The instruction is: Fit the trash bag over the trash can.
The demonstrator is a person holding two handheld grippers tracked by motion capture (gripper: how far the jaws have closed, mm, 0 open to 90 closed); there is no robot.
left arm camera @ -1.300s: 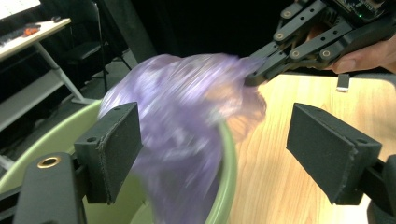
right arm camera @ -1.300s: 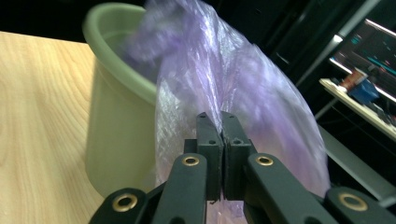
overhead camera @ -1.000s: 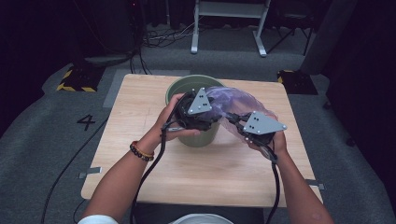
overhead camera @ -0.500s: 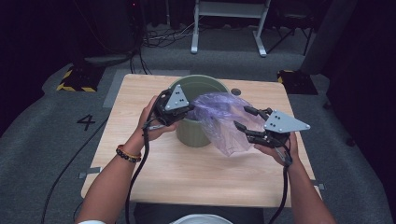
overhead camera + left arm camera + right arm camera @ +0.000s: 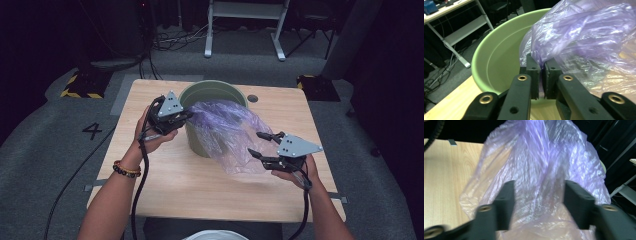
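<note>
Your left gripper point(image 5: 181, 116) is clamped on the purple bag point(image 5: 227, 132) at the green bin point(image 5: 207, 92) rim, while your right gripper point(image 5: 260, 145), jaws spread, sits beside the bag's loose end over the tabletop point(image 5: 165, 180).

**Wooden desk with a green bucket and a draped purple bag**

The desk point(image 5: 165, 175) has a pale wood-grain top, roughly square, and stands on grey carpet floor point(image 5: 50, 150). A green plastic bucket point(image 5: 200, 92) stands upright on it, at about 12 o'clock from the desk's middle, near the far edge. A thin, translucent purple plastic bag point(image 5: 230, 135) spills from the bucket's rim toward 4 o'clock; its lower end hangs low over the bare wood, though whether it touches cannot be told. A small dark round spot point(image 5: 252, 98) sits on the desk just beside the bucket, at 2 o'clock.
</note>
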